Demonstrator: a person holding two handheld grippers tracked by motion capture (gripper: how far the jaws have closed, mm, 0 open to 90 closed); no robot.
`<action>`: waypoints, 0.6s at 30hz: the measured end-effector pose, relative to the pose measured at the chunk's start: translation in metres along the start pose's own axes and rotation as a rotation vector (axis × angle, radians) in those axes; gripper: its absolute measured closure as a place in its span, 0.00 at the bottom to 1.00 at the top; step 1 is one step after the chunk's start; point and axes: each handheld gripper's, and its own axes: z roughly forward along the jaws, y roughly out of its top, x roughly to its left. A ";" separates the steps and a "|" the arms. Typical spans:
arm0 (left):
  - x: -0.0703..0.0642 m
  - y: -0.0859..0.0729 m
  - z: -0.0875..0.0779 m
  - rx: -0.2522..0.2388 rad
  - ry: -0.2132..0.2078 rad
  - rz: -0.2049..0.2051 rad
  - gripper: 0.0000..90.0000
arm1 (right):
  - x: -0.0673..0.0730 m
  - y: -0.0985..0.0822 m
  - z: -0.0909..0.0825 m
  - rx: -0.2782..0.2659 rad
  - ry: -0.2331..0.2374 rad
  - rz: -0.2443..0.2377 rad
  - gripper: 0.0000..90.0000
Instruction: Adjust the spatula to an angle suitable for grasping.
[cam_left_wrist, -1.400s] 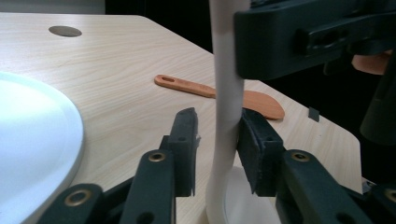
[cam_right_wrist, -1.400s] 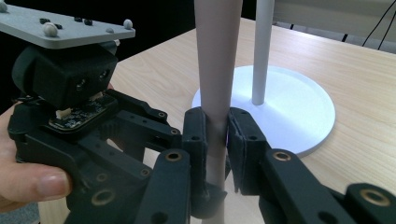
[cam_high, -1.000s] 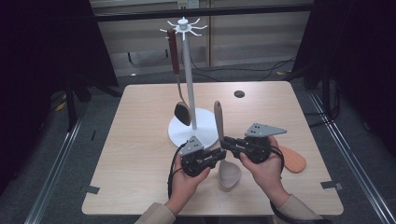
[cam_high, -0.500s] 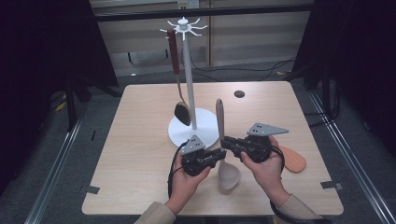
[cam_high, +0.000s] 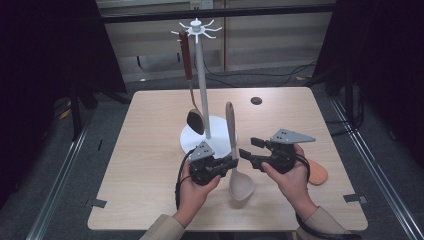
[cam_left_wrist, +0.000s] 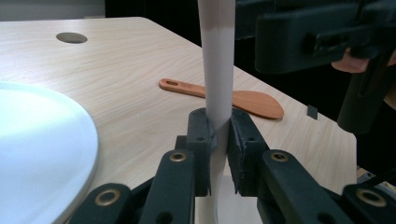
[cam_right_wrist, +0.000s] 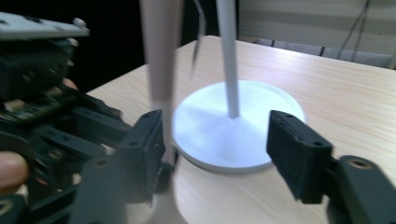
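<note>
A pale wooden spoon (cam_high: 231, 135) stands nearly upright, bowl (cam_high: 242, 188) down by the table. My left gripper (cam_high: 231, 163) is shut on its lower handle (cam_left_wrist: 218, 88), with both pads (cam_left_wrist: 201, 135) pressing the shaft. My right gripper (cam_high: 248, 148) faces it from the right. Its jaws have just been opening and now stand wide, with the spoon handle (cam_right_wrist: 161, 60) beside one finger (cam_right_wrist: 145, 147) and the other finger (cam_right_wrist: 299, 156) well clear. Behind stands a white utensil rack (cam_high: 200, 75) on a round base (cam_high: 217, 127), with a dark spoon (cam_high: 192, 100) hanging from a hook.
An orange spatula (cam_high: 318, 173) lies flat on the table just right of the right hand, also seen as the spatula (cam_left_wrist: 252, 102) beyond my left jaws. The rack base (cam_right_wrist: 224, 135) lies close ahead of the right gripper. A round hole (cam_high: 256, 100) marks the far tabletop.
The right gripper's jaws have opened and let go of the spoon handle. The left gripper keeps its hold, and neither hand has shifted noticeably.
</note>
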 end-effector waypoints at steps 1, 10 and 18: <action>0.001 0.001 -0.001 -0.004 0.002 -0.002 0.89 | -0.002 -0.001 -0.001 0.002 -0.009 -0.004 0.37; 0.009 0.007 -0.009 -0.011 0.010 0.003 0.89 | -0.018 -0.009 -0.004 0.027 -0.078 -0.050 0.27; 0.015 0.013 -0.017 -0.012 0.012 0.022 0.89 | -0.029 -0.017 -0.004 0.072 -0.117 -0.053 0.19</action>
